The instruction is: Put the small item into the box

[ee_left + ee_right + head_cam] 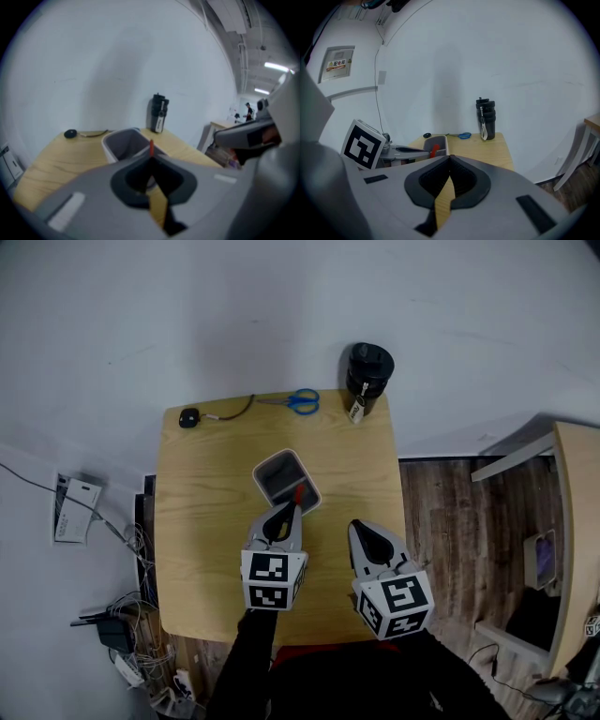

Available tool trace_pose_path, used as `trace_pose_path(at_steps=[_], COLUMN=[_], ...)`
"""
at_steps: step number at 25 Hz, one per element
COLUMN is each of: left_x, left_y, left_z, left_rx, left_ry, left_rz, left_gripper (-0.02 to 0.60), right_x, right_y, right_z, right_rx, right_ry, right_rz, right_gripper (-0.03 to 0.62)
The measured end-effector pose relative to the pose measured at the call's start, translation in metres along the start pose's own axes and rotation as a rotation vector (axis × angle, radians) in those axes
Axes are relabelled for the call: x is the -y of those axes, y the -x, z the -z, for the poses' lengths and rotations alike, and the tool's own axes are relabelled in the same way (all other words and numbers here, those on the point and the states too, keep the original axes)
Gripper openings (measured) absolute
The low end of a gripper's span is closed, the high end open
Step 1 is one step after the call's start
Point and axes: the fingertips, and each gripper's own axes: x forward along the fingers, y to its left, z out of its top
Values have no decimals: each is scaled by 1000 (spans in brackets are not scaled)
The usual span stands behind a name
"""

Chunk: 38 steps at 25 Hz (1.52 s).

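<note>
**Head view: small red item held over the near edge of the box**

The small red item (297, 494) is pinched at the tips of the left gripper (289, 509), whose jaws are clenched on it. In the left gripper view the item stands upright from the jaw tips (151, 146). It hangs over the near right part of the grey box (272, 461), which stands open in the middle of the wooden table (202, 512). The right gripper (356, 526) is just beside the left one and apart from the box, its jaws pressed together on nothing. At the far edge of the table lie blue scissors (302, 400), a black bottle (368, 371) and a small black device with a cable (189, 416).
</note>
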Motion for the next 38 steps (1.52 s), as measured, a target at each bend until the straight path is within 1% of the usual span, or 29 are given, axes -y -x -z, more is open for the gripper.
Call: trace_pose_path(at_steps=[10,22,29,38], left_x=[1,0,0,-2], left_y=[-4,-8,-9,-1], left_z=[9,9,9,-1], left_rx=[-31,-45,-43,-17], left_ry=[7,14,22,49], left_rz=[0,-4,-6,-9], left_gripper=[9,14,21,20], right_x=[3,3,5,1], right_y=[0,-2,0,2], right_z=[2,5,6,3], right_rx=[-6,-18,-18,-9], right_ry=[1,-1,-1,9], right_rz=[10,15,15,5], right_gripper=[8,8,8,8])
